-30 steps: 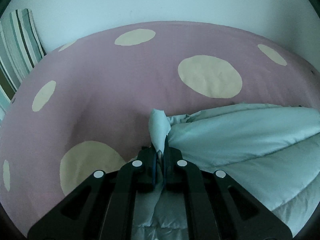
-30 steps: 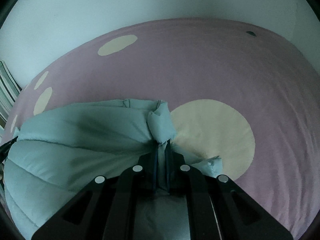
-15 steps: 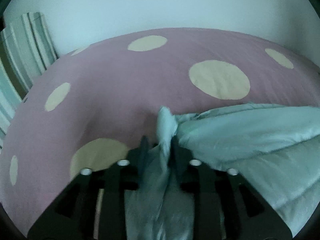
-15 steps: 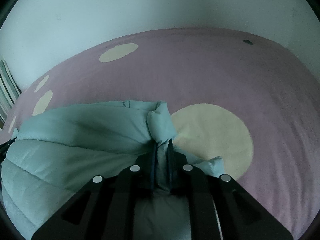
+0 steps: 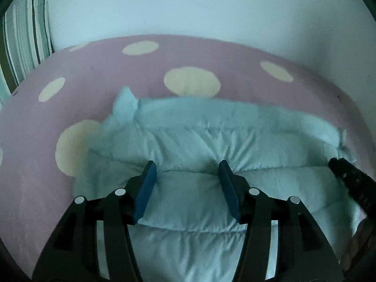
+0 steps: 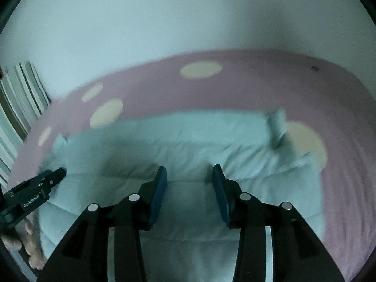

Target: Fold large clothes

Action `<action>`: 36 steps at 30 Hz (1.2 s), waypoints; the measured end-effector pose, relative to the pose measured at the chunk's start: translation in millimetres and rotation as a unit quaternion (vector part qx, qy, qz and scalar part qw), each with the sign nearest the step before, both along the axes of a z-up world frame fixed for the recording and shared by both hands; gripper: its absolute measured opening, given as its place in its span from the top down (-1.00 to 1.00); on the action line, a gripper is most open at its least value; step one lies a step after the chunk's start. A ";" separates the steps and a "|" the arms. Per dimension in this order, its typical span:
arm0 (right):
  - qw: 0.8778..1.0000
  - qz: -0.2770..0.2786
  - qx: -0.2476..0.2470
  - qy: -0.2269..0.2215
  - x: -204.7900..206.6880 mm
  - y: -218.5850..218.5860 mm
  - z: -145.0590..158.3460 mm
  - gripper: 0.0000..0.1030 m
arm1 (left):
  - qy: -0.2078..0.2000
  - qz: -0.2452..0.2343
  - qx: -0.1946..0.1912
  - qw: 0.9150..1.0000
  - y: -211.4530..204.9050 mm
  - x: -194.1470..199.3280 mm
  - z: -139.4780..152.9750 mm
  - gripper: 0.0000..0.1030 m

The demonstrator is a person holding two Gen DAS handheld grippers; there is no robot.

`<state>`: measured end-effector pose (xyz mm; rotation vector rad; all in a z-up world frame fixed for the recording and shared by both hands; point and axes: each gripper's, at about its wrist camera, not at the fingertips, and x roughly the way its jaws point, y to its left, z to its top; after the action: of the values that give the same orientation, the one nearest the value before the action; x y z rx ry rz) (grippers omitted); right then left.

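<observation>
The left gripper (image 5: 186, 171) hovers over a pale blue quilted garment (image 5: 211, 145), its jaws spread wide with the blue pads (image 5: 144, 195) holding nothing. The garment lies folded across the near part of a pink bedsheet (image 5: 105, 65) with cream dots, and a small tuft of fabric (image 5: 124, 105) stands up at its far left corner. The right gripper (image 5: 352, 181) pokes in from the right edge, over the garment's right end. A striped cushion (image 5: 25, 40) leans at the sheet's far left corner against a pale wall (image 5: 188, 7).
</observation>
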<state>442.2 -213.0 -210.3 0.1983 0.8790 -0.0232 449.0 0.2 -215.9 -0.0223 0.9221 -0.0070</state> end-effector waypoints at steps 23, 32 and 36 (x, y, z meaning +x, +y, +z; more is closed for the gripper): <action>0.998 0.043 -0.028 -0.030 -44.0 45.4 -3.2 0.04 | -0.029 -0.012 0.009 0.999 -12.6 -55.6 1.6 -0.06; 0.998 0.049 -0.041 0.011 -31.7 51.4 -33.0 0.03 | -0.004 -0.028 0.040 0.999 -21.1 -41.7 -27.3 -0.07; 0.999 0.039 -0.024 -0.008 -46.6 40.4 -13.7 -0.14 | -0.005 -0.025 0.020 0.999 -5.8 -50.9 -10.7 -0.07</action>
<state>395.6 -172.6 -224.0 0.1199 0.8692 0.0304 398.1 -5.6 -226.7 0.0386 0.9124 -0.0343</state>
